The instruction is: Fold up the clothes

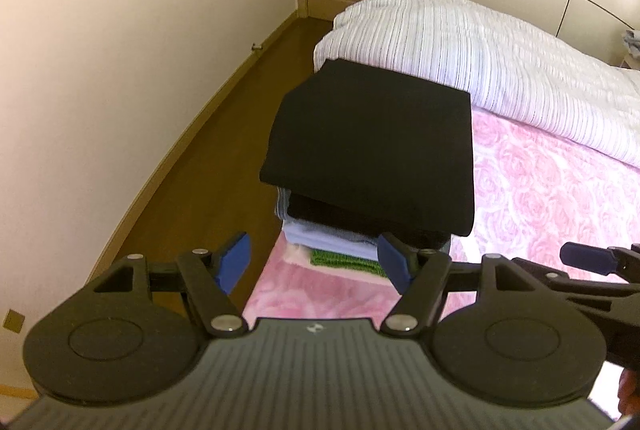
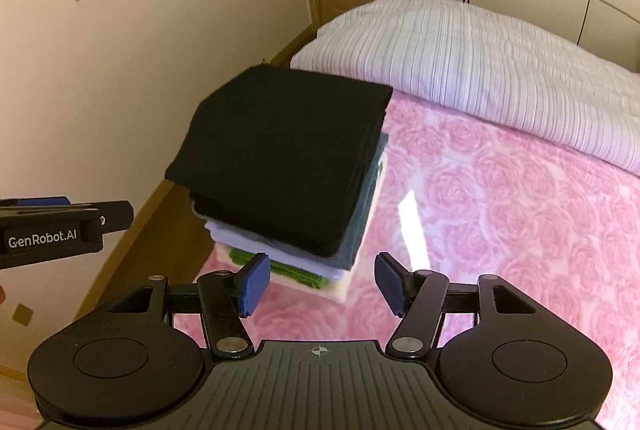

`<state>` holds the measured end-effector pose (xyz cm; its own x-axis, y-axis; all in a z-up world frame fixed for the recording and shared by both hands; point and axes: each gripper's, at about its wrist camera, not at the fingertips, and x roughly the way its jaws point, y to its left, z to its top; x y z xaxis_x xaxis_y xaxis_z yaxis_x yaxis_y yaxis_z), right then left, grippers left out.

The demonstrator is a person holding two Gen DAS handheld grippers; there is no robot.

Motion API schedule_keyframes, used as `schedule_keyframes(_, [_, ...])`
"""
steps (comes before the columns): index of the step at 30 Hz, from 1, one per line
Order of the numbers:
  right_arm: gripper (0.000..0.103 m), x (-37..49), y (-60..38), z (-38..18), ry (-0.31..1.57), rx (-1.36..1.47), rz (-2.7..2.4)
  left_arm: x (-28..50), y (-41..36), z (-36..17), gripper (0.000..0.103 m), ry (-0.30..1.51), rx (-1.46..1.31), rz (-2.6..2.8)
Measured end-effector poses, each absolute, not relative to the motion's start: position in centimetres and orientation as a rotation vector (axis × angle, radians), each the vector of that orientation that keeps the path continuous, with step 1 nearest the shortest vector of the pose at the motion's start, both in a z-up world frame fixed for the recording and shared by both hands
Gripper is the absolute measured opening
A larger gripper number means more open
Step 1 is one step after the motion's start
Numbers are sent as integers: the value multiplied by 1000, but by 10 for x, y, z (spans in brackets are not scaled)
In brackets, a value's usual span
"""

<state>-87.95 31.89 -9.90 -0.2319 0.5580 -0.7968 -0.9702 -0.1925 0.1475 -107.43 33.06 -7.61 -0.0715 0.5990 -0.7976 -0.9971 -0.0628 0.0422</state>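
1. Left tool (image 1: 314,268): blue pads spread wide, nothing btwn them. Right tool (image 2: 320,284): same, pads apart and empty. Both hover short of the stack, w/ no contact seen.

2. Task's thing: stack of folded clothes (image 2: 288,190) sits just ahead of both tools, at the bed's (image 2: 520,214) edge, on the pink rose blanket. Black garment (image 1: 372,146) on top, folded flat; below it dark, grey-blue, light blue, green (image 1: 344,262) and cream layers. All lie folded. This fits a pile just finished, or one waiting for more pieces; can't tell which.

3. Risk, topple: stack is tall and the top black piece overhangs the layers under it on the side toward the left tool. Any nudge from a pad could slide it off, imo.

4. Risk, fall to floor: pile sits close to the bed edge, wooden floor (image 1: 208,158) right beside it on the left tool's side. A push that way likely dumps layers off the bed & undoes the folds.

5. Risk, soft base: the blanket gives, so pressing down near the pile may tilt it.

6. Risk, tool clash: the tools sit near each other, right tool's finger showing at the left cam's edge. Moving in together could knock one into the other or into the stack.

7. Striped duvet (image 2: 480,62) lies beyond the stack and well clear of both tools.
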Motion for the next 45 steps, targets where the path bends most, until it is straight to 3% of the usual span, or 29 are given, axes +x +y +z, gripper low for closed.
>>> schedule_keyframes(17, [62,-809,332,-114,841,-817,1713,-998,329,-107,67,776,-808,1526])
schedule_keyframes(45, [62,-691,354,-122,653,-1049,2063,-843,267,-109,66,638,-983,1834])
